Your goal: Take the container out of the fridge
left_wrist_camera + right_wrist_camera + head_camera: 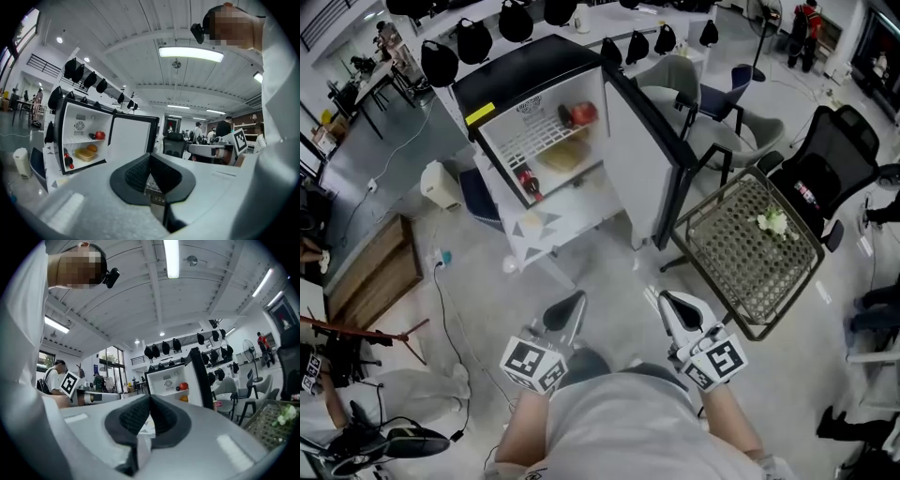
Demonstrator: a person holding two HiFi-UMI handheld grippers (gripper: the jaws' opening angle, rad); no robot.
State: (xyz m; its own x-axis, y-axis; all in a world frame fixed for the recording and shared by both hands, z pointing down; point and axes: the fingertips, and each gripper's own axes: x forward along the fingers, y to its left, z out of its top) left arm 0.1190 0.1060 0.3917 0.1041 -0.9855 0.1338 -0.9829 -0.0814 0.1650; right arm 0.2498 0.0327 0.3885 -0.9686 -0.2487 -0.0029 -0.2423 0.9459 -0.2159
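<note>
A small black-and-white fridge (525,80) stands on the floor ahead with its door (639,159) swung open to the right. Under its wire shelf lies a yellowish container (565,156), also seen in the left gripper view as the container (85,153) with an orange beside it. A red apple (584,113) rests on the shelf, and a red bottle (529,183) is at the bottom left. My left gripper (567,309) and right gripper (677,307) hang low, well short of the fridge. Both are shut with nothing in them, as the left gripper (150,157) and right gripper (150,399) show.
A metal mesh tray table (727,272) carrying a small white sprig (774,222) stands to the right of the door. Office chairs (825,159) are behind it. A white canister (441,185) and a wooden crate (375,267) are on the left, with a cable (450,309) across the floor.
</note>
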